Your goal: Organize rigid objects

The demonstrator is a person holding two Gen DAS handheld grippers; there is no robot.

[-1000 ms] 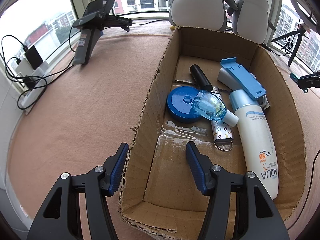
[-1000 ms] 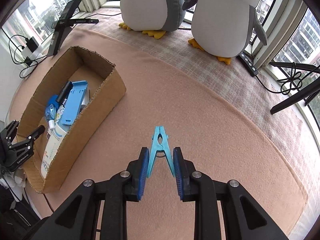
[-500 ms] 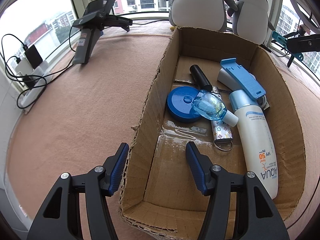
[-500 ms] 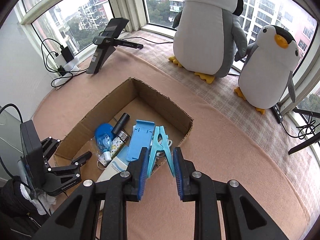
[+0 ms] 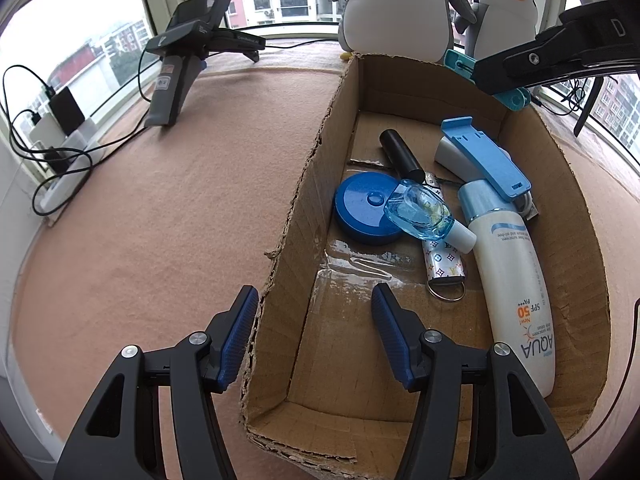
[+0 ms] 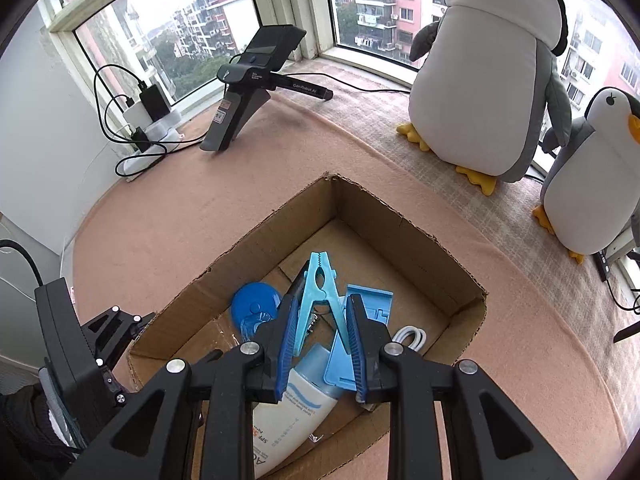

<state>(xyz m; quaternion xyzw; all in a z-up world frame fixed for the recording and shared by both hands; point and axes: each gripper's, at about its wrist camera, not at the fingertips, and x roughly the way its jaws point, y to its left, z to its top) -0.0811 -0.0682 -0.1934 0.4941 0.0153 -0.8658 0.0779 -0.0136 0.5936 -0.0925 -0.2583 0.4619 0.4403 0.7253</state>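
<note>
— Overhead, what does the right wrist view show?
— Right gripper [image 6: 320, 344] clamped on the peg [image 6: 319, 292] above the box [image 6: 404, 220].
— And the left?
— Left gripper [image 5: 312, 338] wide open, empty — straddling the box wall; bottle [image 5: 514, 280] label readable.

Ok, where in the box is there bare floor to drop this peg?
Bare floor lies at the near end of the cardboard box, between the left gripper and the keyring, and behind the black tube. The middle and right are crowded: blue lid, sunscreen bottle. The right gripper holds the clothespin.
</note>
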